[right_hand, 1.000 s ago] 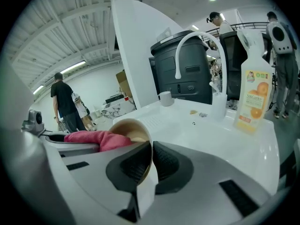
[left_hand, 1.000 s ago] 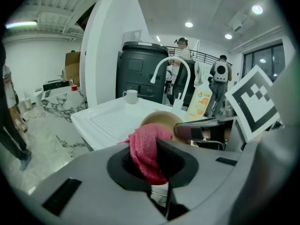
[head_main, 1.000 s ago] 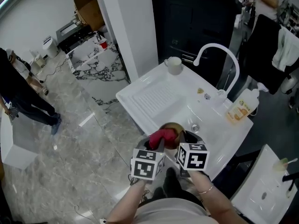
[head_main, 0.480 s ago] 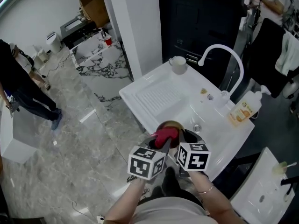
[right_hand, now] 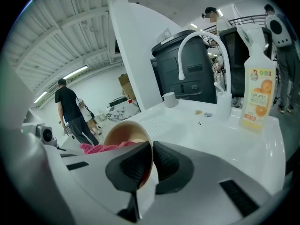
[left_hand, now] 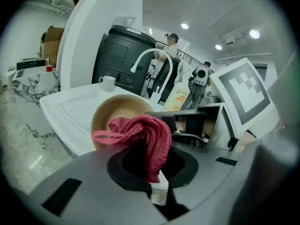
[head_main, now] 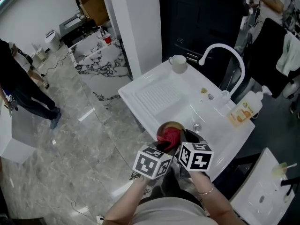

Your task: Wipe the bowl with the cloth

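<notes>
Pinched rim of tan bowl [right_hand: 124,132] in right gripper [right_hand: 151,146], after just easing its jaws slightly wider. Pressed red cloth [left_hand: 150,130], clamped in left gripper [left_hand: 152,170], seemingly against bowl's inside (over white sink [head_main: 154,97]).

Head view steeply down on sink [head_main: 154,97]; gripper views low, close, facing faucet [right_hand: 201,33]; all share bowl [left_hand: 110,110].

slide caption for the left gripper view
Left claw grips a red cloth at the mouth of a tan bowl.
</notes>
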Demonstrator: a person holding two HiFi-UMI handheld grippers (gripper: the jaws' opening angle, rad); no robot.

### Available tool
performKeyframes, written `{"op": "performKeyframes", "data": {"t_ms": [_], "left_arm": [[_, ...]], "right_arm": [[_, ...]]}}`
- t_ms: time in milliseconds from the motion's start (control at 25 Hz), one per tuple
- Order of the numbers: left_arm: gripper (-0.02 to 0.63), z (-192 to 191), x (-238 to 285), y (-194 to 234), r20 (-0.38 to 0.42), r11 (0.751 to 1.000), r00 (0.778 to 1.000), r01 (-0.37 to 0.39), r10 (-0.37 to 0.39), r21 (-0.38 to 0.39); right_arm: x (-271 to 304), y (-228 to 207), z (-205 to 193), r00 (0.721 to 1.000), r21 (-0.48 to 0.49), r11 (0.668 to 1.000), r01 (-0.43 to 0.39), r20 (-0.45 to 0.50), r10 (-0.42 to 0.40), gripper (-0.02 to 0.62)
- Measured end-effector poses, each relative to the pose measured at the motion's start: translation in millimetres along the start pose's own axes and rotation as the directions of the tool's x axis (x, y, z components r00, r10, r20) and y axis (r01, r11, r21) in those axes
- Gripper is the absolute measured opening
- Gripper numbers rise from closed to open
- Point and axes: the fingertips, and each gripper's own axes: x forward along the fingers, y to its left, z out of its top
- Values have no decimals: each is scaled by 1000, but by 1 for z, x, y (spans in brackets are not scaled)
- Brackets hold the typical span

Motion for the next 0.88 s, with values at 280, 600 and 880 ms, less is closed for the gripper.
{"op": "performKeyframes", "data": {"t_ms": [280,600,880], "left_arm": [[46,-12,-9,8,-16,999,999,-42,42,35],[46,-18,-23,27,9,993,993,-114,114,30],[46,-16,-33,40,29,985,985,-168,167,31]], "right_arm": [[2,-7,-6,1000,57,998,5,-17,-4,28],[3,-17,-10,1000,108,994,21,-22,-19,28],[3,-19,-11,999,127,992,23,-28,-19,26]]}}
